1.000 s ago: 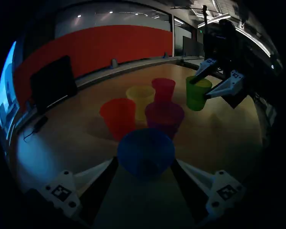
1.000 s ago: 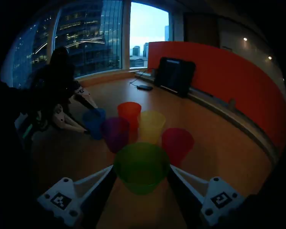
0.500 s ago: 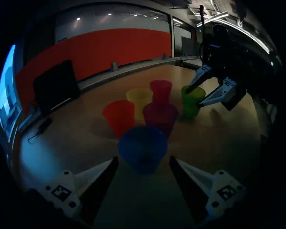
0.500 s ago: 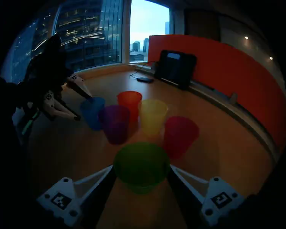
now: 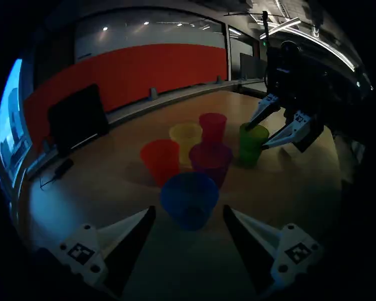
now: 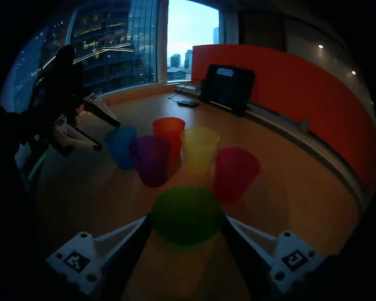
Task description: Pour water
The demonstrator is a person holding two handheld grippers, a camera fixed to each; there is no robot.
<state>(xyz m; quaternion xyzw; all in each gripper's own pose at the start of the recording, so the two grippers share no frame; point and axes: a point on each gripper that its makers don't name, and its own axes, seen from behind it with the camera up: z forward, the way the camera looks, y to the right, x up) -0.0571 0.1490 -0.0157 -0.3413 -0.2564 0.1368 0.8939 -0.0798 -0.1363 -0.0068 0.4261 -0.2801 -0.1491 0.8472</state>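
Observation:
A blue cup (image 5: 189, 199) stands on the wooden table (image 5: 113, 190) just ahead of my left gripper (image 5: 188, 210). Its fingers flank the cup with a small gap on each side, so it is open. My right gripper (image 6: 186, 220) is shut on a green cup (image 6: 186, 214), with both fingers against its sides. In the left gripper view the right gripper (image 5: 256, 136) holds that green cup (image 5: 250, 145) low, at table level. In the right gripper view the left gripper (image 6: 109, 136) sits at the blue cup's (image 6: 120, 145) edge.
Orange (image 5: 160, 160), yellow (image 5: 185, 138), pink-red (image 5: 212, 125) and purple (image 5: 210, 160) cups cluster between the two grippers. A black screen (image 5: 77, 120) leans at the table's raised back ledge, with a small device and its cable (image 5: 62, 168) beside it. A person's dark figure (image 6: 57, 95) stands behind the left gripper.
Both cups came down from a raised position to table level. The blue cup now sits a little farther from my left gripper, free of its fingers. The green cup stayed gripped.

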